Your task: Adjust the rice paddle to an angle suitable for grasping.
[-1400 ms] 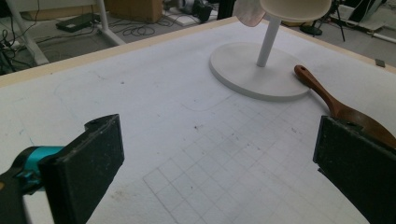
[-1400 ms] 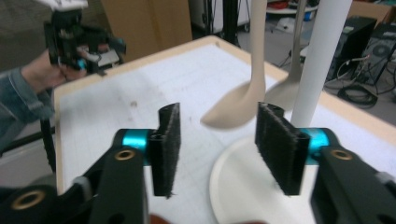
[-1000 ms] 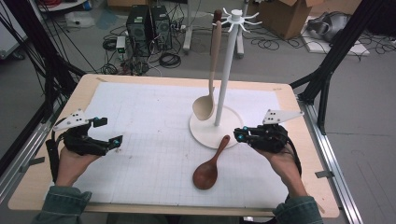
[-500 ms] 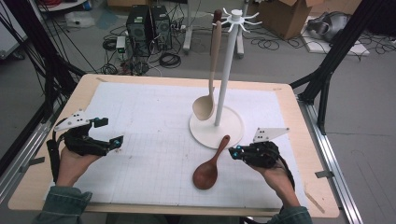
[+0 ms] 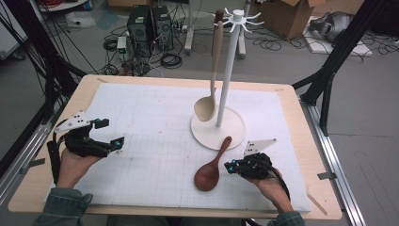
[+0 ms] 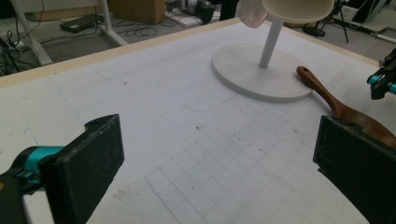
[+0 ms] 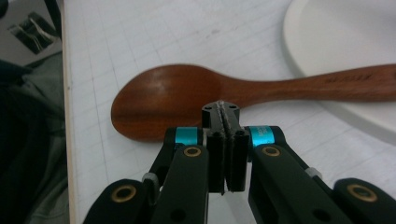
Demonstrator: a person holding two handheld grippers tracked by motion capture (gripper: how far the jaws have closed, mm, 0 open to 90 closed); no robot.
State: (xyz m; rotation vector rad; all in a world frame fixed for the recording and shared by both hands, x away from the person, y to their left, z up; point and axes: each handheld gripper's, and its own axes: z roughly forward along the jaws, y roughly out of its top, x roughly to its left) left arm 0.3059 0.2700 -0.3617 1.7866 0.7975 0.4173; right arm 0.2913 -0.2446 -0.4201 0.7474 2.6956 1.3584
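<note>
A dark wooden spoon (image 5: 209,169) (image 7: 168,100) lies flat on the white mat, its handle resting on the rim of the white stand base (image 5: 230,131) (image 7: 336,42). My right gripper (image 5: 229,167) (image 7: 221,109) is shut with nothing between its jaws, low over the mat, its tip just at the near side of the spoon's neck. A pale wooden spoon (image 5: 212,70) (image 6: 299,9) hangs from the stand's top hooks. My left gripper (image 5: 111,133) (image 6: 219,158) rests open at the mat's left side, pointing toward the dark spoon (image 6: 341,109).
The stand's pole (image 5: 228,70) rises from the round base (image 6: 257,74) right of centre. The white gridded mat (image 5: 155,122) covers most of the wooden table (image 5: 301,117). Cables, computer cases and boxes lie on the floor beyond the far edge.
My right gripper has come down and toward the near edge, from beside the stand base to the dark spoon. The left gripper has stayed in place.
</note>
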